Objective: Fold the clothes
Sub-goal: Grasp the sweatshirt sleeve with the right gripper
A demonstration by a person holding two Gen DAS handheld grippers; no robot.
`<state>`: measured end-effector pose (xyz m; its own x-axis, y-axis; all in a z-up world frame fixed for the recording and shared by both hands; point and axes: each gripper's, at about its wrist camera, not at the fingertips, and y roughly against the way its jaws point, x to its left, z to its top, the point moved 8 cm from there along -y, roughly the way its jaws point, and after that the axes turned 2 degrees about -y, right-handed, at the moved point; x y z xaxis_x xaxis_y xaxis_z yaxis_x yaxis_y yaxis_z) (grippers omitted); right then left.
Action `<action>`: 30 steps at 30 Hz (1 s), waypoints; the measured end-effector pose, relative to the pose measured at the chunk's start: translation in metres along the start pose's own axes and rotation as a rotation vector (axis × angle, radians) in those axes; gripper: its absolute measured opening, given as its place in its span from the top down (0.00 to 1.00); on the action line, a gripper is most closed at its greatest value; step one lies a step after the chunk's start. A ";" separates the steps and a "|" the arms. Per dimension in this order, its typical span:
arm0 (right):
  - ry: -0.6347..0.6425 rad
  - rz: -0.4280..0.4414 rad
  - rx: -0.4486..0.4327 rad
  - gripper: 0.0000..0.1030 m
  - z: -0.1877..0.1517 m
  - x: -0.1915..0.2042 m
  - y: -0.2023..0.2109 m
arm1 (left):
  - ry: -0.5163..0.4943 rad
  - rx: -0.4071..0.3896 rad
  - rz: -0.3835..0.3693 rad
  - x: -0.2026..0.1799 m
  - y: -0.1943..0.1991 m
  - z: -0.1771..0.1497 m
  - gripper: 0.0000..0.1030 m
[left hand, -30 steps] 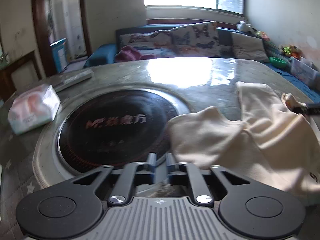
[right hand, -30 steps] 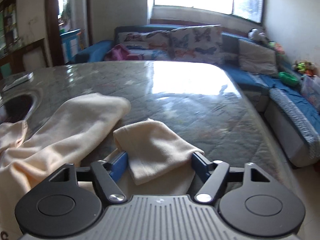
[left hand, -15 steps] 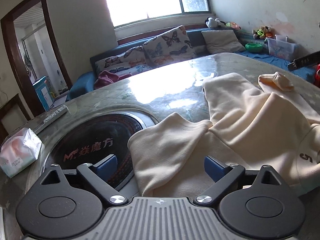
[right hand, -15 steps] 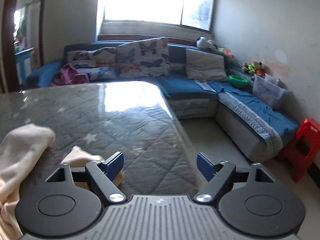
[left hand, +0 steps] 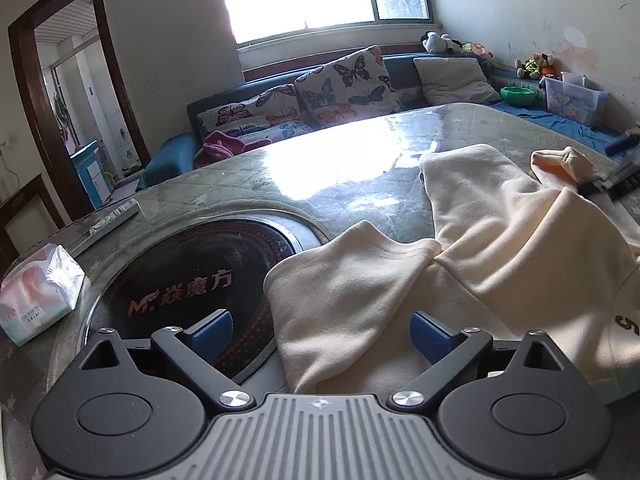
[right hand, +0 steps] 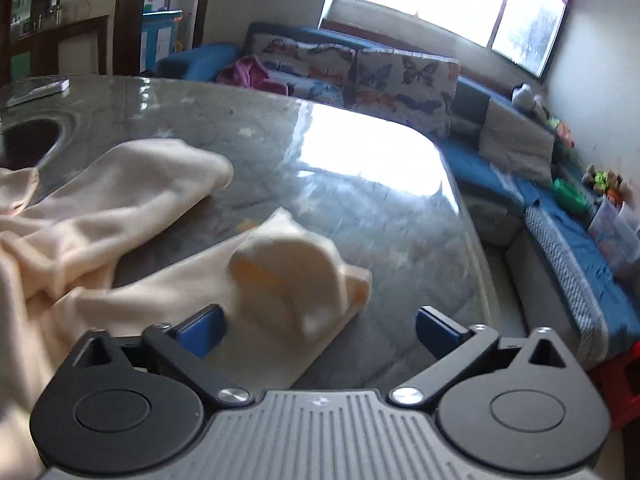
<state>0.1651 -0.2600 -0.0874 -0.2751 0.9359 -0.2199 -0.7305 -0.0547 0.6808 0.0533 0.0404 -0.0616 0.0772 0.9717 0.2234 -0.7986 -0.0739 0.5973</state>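
Left gripper, shut a second ago, now gapes over the cream fleece garment lying lower right; right gripper open over a cuff again. Regrasp likely next.

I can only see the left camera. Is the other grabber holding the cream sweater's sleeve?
Observer: No. The right gripper is open, and the sleeve cuff lies just ahead between its fingers, not pinched.
Operator: Is the cuff lying flat?
Observer: No, it is bunched into a lump on the table, close to the table's right edge.
Operator: What's past that edge?
Observer: A red stool stands on the floor beside the blue sofa.
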 end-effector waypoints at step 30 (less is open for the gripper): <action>-0.252 0.043 -0.003 0.89 0.011 -0.030 -0.025 | -0.109 -0.040 -0.141 -0.028 -0.008 0.025 0.43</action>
<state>0.1985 -0.2827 -0.0903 -0.1420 0.9898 -0.0093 -0.7233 -0.0973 0.6836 0.0721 0.0079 -0.0533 0.2522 0.9416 0.2233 -0.7986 0.0721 0.5976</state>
